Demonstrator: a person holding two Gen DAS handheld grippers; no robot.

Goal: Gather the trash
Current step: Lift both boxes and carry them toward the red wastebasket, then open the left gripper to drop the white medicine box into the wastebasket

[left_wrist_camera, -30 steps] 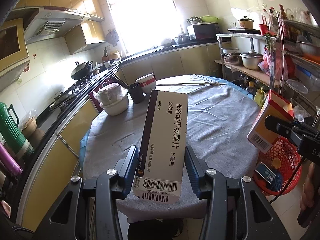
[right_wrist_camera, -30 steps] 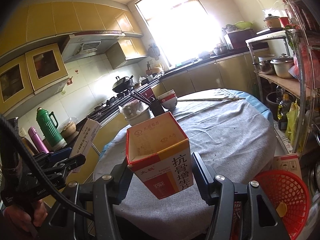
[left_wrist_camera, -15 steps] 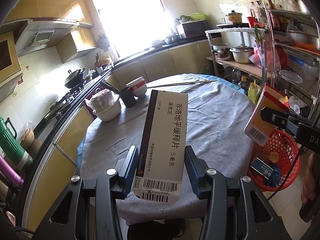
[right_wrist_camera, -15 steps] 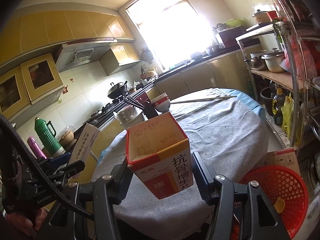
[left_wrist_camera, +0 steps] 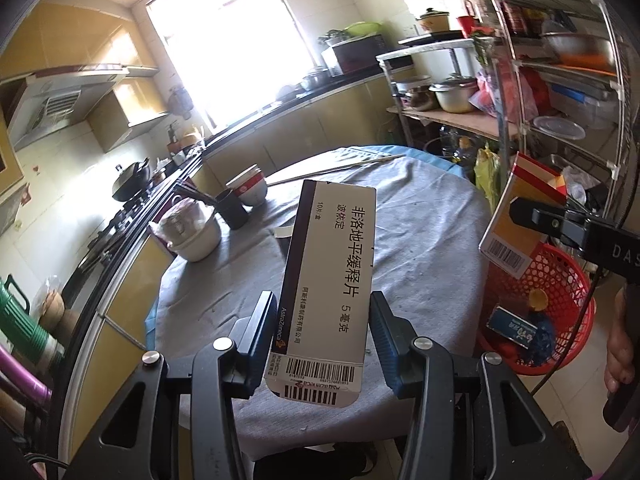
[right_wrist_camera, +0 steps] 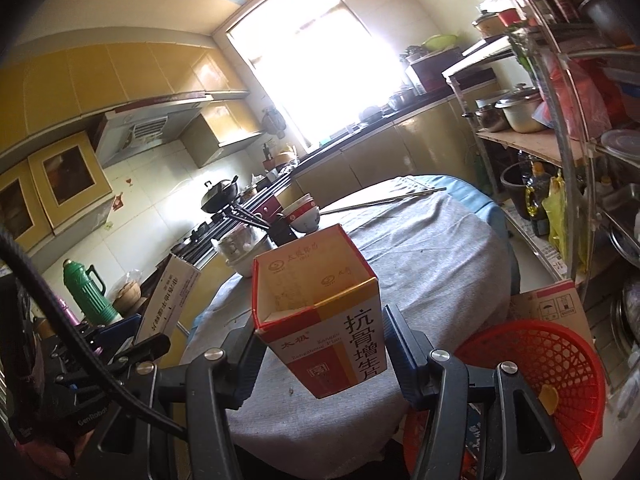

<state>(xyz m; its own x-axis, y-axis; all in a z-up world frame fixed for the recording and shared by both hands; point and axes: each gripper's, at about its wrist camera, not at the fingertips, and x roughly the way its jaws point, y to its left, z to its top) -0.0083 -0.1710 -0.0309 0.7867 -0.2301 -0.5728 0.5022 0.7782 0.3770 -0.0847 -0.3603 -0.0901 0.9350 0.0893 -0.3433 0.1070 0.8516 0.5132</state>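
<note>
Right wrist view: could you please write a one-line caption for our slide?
Right tongs grip an open red-and-yellow medicine box above the grey-clothed table, beside a red basket.

The left gripper [left_wrist_camera: 322, 336] fills the lower middle of its own view, its blue-padded fingers [left_wrist_camera: 260, 334] pressed on both sides of a tall white carton [left_wrist_camera: 328, 280] that leans slightly right. The right gripper [right_wrist_camera: 320, 352] sits likewise at the bottom of its view — fingers [right_wrist_camera: 400, 350] clamped on an open-topped red and yellow box [right_wrist_camera: 320, 316]. A hand [left_wrist_camera: 618, 344] shows at the right edge of the left view, gripping the other tool's handle.
</note>
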